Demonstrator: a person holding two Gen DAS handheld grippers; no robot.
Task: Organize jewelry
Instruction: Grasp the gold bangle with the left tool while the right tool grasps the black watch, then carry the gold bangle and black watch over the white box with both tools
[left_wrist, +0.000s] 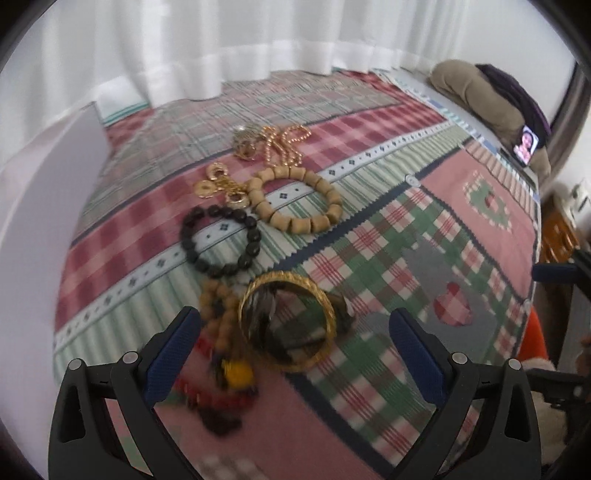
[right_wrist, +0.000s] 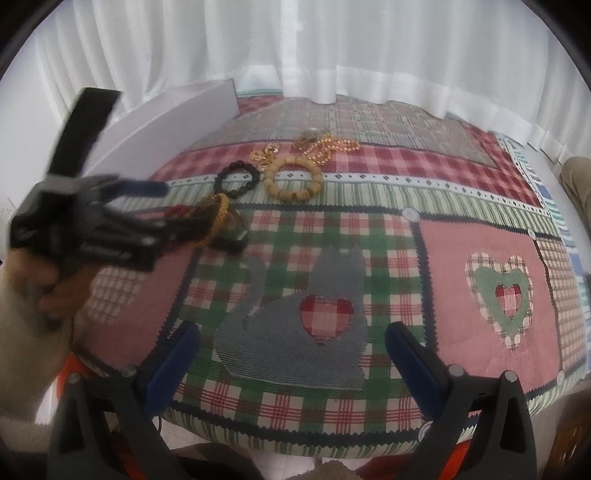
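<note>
Listed: patchwork quilt (right_wrist: 332, 236); white box (left_wrist: 48, 192) at its edge; both grippers, left (left_wrist: 291, 328) and right (right_wrist: 291, 343), spread wide and empty; wooden bracelet (left_wrist: 295, 199), black bracelet (left_wrist: 221, 242), gold bangle (left_wrist: 288, 321) lying on quilt.

A gold bangle (left_wrist: 288, 323) lies on the patchwork quilt (left_wrist: 369, 229), propped at a tilt against a blurred heap of brown beads (left_wrist: 218, 306) and red beads (left_wrist: 207, 391). Just beyond it lies a black bead bracelet (left_wrist: 220, 242) flat in a ring, and beside that a larger tan wooden bead bracelet (left_wrist: 295, 199), also flat. Touching the tan one is a gold chain with round links (left_wrist: 221, 184); farther back sits a tangled gold bead necklace (left_wrist: 280, 144)
</note>
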